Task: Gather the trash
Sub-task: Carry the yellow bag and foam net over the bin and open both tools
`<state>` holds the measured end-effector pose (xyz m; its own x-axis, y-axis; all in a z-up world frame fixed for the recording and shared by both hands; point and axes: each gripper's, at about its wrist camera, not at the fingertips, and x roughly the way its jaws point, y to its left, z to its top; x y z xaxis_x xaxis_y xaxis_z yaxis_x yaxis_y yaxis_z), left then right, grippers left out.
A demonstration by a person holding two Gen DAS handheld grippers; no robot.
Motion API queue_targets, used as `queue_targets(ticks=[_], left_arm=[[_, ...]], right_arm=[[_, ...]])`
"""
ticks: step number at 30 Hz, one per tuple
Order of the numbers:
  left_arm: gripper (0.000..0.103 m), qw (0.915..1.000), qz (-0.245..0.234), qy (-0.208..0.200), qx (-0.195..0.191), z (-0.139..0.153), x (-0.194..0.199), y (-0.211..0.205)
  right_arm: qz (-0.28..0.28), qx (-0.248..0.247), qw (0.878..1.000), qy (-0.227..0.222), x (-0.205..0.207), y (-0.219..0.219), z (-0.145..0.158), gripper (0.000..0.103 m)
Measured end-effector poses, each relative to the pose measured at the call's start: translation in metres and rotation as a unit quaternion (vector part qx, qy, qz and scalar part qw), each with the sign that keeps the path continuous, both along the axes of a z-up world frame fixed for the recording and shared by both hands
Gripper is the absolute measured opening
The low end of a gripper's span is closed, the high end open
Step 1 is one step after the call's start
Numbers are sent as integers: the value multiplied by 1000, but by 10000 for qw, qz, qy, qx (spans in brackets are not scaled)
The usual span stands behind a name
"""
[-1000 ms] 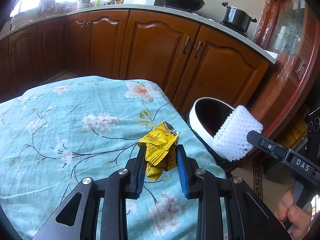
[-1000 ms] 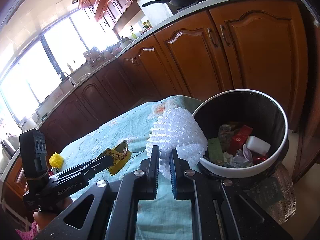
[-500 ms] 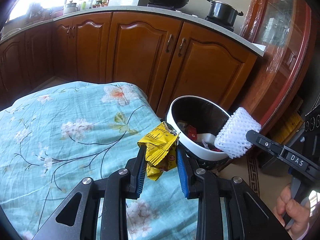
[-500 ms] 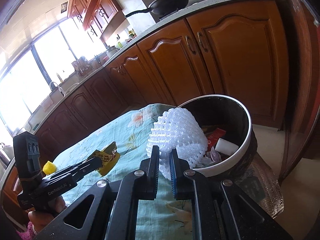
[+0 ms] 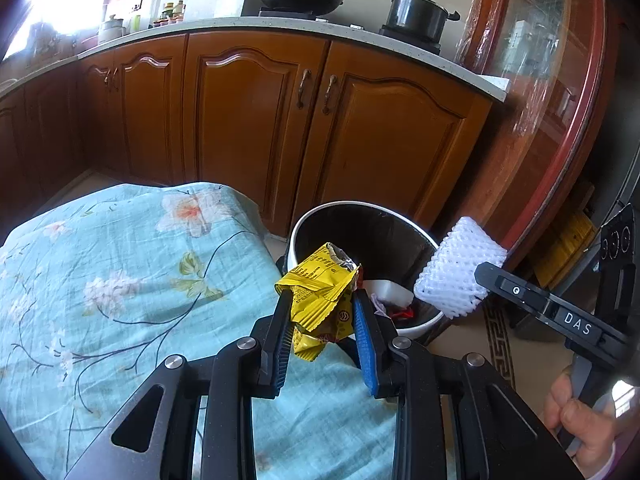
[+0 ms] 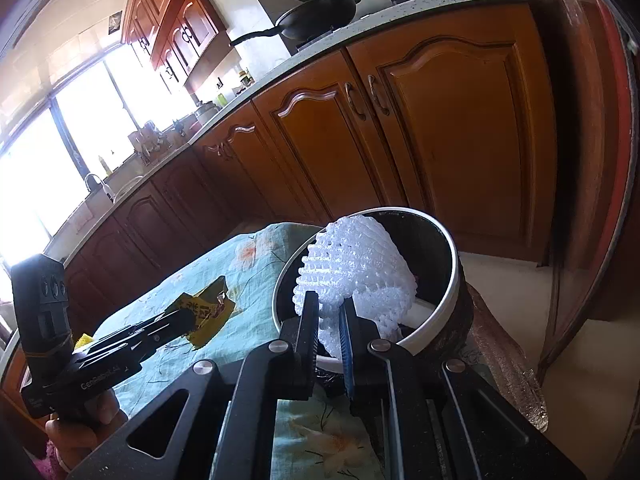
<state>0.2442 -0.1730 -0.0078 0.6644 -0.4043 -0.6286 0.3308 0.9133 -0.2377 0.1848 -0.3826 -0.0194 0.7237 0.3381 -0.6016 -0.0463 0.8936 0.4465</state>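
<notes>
1. Your left gripper [image 5: 320, 320]: its fingers clamp a crumpled yellow foil snack wrapper [image 5: 320, 288], held in the air over the edge of the table [image 5: 100, 280] with its floral turquoise cloth, just beside the bin.
2. Your right gripper [image 6: 329, 320]: its fingers pinch a white foam fruit net [image 6: 356, 264] narrowly, above the bin's mouth.
3. Round black trash bin with white rim [image 5: 316, 210]: it stands on the floor against the table, with litter inside.
</notes>
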Motion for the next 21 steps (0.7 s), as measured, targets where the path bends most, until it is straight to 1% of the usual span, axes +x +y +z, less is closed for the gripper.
queue_targets(ticks=[11, 21], left_arm=[[28, 9998, -175, 9, 123, 0, 28, -29], [28, 9992, -248, 131, 269, -10, 58, -51]], right_arm=[[27, -6, 10000, 65, 20, -6, -5, 10], [145, -71, 9995, 272, 46, -8, -16, 10]])
